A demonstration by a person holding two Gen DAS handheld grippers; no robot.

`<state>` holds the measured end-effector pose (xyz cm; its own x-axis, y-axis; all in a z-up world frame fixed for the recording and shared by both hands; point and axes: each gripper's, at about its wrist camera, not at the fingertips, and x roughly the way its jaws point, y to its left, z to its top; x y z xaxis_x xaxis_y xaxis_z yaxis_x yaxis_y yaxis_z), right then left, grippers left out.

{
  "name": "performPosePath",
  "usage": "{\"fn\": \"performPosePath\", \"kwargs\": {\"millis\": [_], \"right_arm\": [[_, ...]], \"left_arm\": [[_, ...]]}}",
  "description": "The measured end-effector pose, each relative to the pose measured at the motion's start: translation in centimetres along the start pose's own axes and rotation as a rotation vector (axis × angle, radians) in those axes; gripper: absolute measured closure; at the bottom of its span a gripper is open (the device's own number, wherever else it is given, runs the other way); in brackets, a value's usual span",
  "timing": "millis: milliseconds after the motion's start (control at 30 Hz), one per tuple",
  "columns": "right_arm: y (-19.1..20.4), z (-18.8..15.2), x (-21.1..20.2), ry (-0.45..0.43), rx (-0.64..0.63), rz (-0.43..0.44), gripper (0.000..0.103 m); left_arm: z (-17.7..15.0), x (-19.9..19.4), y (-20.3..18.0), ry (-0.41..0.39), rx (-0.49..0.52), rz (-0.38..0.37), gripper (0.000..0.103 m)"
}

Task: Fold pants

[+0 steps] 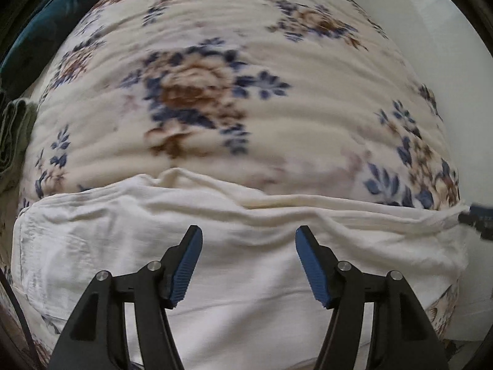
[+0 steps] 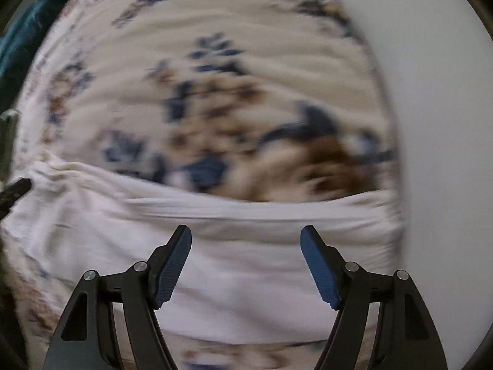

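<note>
White pants (image 1: 240, 246) lie folded in a wide band across the near part of a floral blanket (image 1: 197, 86). My left gripper (image 1: 249, 237) hangs above the cloth, open, with nothing between its blue pads. The other gripper's dark tip (image 1: 476, 222) shows at the right end of the band in the left wrist view. In the blurred right wrist view the same pants (image 2: 234, 246) stretch below my right gripper (image 2: 246, 237), which is open and empty above them. A dark tip of the left gripper (image 2: 14, 192) shows at the left edge there.
The cream blanket (image 2: 215, 86) with blue and brown flowers covers the surface. A teal cloth (image 1: 46, 21) and an olive folded garment (image 1: 15, 135) lie beyond its left edge. A pale floor (image 1: 446, 61) lies past the right edge.
</note>
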<state>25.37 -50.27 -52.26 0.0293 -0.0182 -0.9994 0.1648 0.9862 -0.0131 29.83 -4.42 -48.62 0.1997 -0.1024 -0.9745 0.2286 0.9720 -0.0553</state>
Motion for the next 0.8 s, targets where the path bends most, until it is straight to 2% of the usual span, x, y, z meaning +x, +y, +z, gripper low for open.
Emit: {"fn": "performPosePath", "kwargs": {"millis": [100,167,200,267,300,367,433,467,500,533,567,600,667,700,767,800], "right_arm": [[-3.5,0.6,0.5,0.033,0.009,-0.055,0.027],[-6.8,0.6,0.8,0.059,0.122,-0.079,0.027],[-9.2,0.3,0.7,0.044,0.208,-0.046,0.027],[-11.7,-0.4,0.7,0.033,0.294,-0.011,0.027],[-12.8,-1.0,1.0,0.04,0.333,0.035,0.027],[-13.8,-2.0,2.0,0.049,0.368,0.144,0.027],[-13.5,-2.5,2.5,0.048,0.334,0.182,0.03],[-12.9,-2.5,2.7,0.038,0.3,0.191,0.033],[-12.3,-2.5,2.9,0.028,0.263,0.2,0.041],[-11.5,-2.6,3.0,0.022,0.245,0.198,0.053],[-11.0,-2.5,3.1,0.008,0.23,0.186,0.068],[-10.2,-2.6,3.1,0.007,0.225,0.165,0.096],[-9.3,-2.6,1.8,-0.048,0.208,0.118,0.096],[-9.1,-2.6,0.4,-0.118,0.211,0.074,0.097],[-9.5,-2.6,-1.5,-0.199,0.267,0.02,0.097],[-9.7,-2.4,-1.4,-0.2,0.287,0.004,0.097]], "left_arm": [[0.1,0.5,-2.0,-0.003,-0.011,0.009,0.042],[0.0,0.7,-3.1,-0.011,-0.041,0.016,0.042],[-0.2,0.7,-3.9,-0.011,-0.054,0.003,0.042],[-0.6,0.7,-5.3,-0.012,-0.064,-0.014,0.042],[-0.9,0.6,-6.2,-0.017,-0.059,-0.02,0.042],[-1.4,0.5,-7.5,-0.022,-0.043,-0.026,0.042],[-2.1,0.3,-8.2,-0.019,-0.031,-0.025,0.042],[-2.3,0.2,-8.2,-0.019,-0.033,-0.02,0.042],[-2.6,0.1,-7.9,-0.021,-0.042,-0.012,0.042],[-3.0,-0.2,-7.2,-0.026,-0.061,0.002,0.042],[-3.2,-0.4,-6.6,-0.032,-0.081,0.015,0.042],[-3.5,-0.6,-6.0,-0.037,-0.101,0.028,0.042],[-3.9,-0.8,-4.2,-0.038,-0.159,0.051,0.042],[-4.0,-0.8,-3.6,-0.036,-0.177,0.057,0.042],[-4.2,-0.8,-2.5,-0.032,-0.206,0.069,0.042],[-4.2,-0.6,-2.1,-0.029,-0.212,0.078,0.042]]}}
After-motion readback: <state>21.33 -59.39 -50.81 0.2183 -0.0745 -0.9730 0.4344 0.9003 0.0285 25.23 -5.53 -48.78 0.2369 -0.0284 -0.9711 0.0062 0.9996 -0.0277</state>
